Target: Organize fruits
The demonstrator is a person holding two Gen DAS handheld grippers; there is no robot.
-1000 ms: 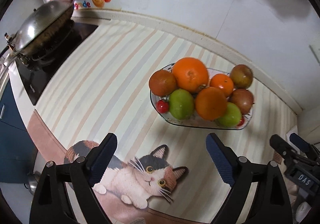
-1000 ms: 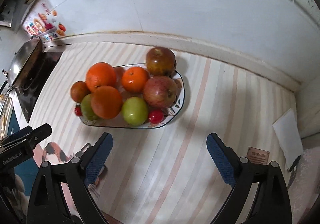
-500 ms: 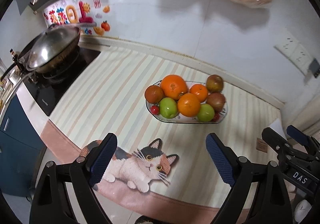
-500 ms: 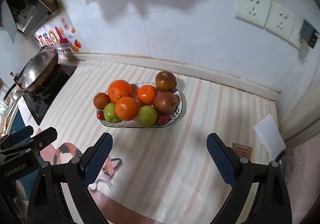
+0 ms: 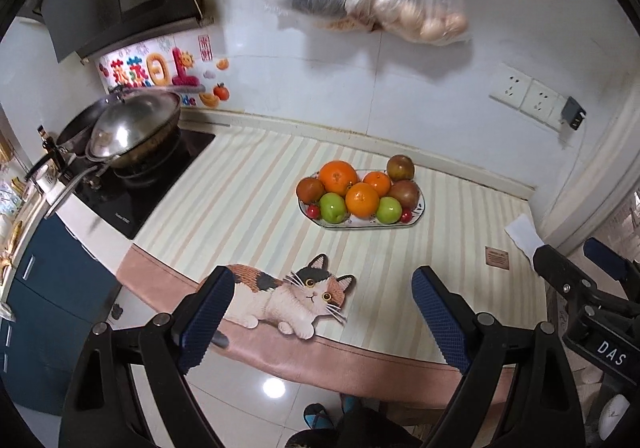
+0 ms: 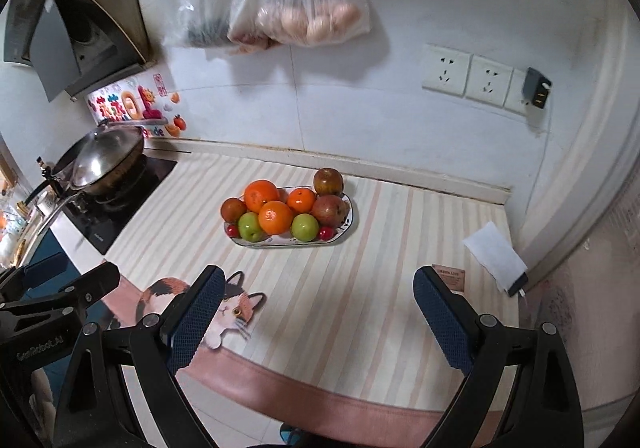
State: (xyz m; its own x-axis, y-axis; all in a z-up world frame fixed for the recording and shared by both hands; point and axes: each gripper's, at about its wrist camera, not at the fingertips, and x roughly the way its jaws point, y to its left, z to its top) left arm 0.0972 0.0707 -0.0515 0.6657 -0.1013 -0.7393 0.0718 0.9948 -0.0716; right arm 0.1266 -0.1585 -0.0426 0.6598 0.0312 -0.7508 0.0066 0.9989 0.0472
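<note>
A: Fruits point(image 5: 360, 193) — where were they sitting?

B: Piled in a glass dish point(image 5: 420, 207) on the striped counter point(image 5: 240, 207), well beyond both tongs. Start near, though. The left tongs point(image 5: 324, 316) hung over the counter's front edge with the jaws spread wide and nothing between them. The right tongs point(image 6: 320, 318) were just as wide, and just as empty.

A: And under them?

B: A cat-shaped mat point(image 5: 288, 296) lay flat near the pink front border, just past the left tongs' fingertips. A small brown card point(image 6: 450, 276) sat toward the right side, with a white folded paper point(image 6: 494, 256) near it by the corner.

A: Then the dish?

B: Mid-counter, toward the wall. Two green apples point(image 6: 305, 227) and a big orange point(image 6: 275, 216) lined the front, with small red fruits point(image 6: 326, 233) tucked at the rim. Behind them were two more oranges point(image 6: 261, 195) and dark red apples point(image 6: 329, 209) — one point(image 6: 328, 180) at the very back, nearest the wall.

A: Anything farther off?

B: A lidded wok point(image 5: 134, 127) stood on the black hob at the left end. On the tiled wall hung clear plastic bags point(image 6: 296, 7), and to the right were white sockets point(image 6: 466, 75).
</note>
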